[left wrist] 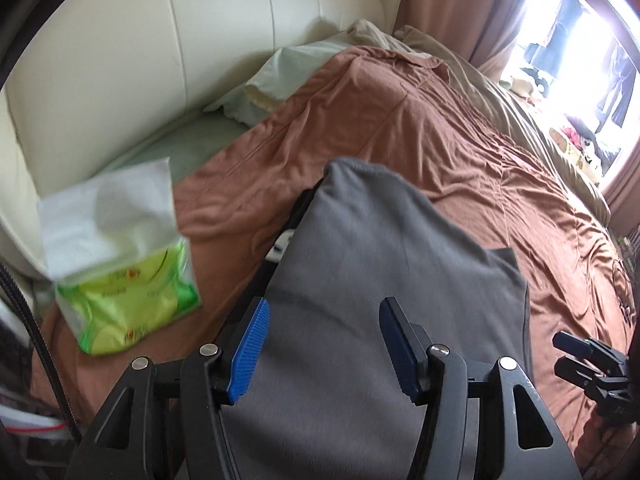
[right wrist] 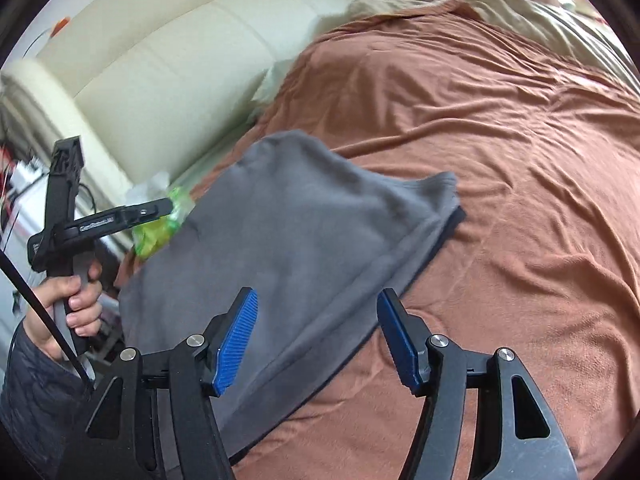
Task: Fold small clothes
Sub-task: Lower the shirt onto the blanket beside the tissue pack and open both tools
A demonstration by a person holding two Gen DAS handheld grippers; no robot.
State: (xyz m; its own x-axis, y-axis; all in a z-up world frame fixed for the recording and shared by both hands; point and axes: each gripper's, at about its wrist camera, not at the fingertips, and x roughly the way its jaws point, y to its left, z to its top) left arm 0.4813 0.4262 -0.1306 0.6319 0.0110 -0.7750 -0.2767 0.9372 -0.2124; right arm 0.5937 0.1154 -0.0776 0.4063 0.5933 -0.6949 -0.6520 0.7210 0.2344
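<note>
Folded grey fabric garment [left wrist: 360, 280] flat on rust-brown bedspread [left wrist: 460, 140], under released left gripper [left wrist: 324, 344]; toward ten o'clock of released right gripper [right wrist: 316, 340].

Both grippers are black, with ribbed blue pads [right wrist: 236, 340] and silver screws [right wrist: 196, 340]; beside the left handle, a dark quilted sleeve [right wrist: 32, 396].

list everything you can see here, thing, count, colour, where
garment: one, grey, folded flat on the bedspread
bedspread: one, rust brown, covering the bed
tissue pack: one, green with white tissue, left of the garment
headboard: one, cream, padded, behind the bed
pillow: one, pale green, by the headboard
curtain: pink, beside the window
left claw: one, black with blue pads, open above the garment
right claw: one, same colours, open over the garment's edge
hand: one, holding the left claw's handle
</note>
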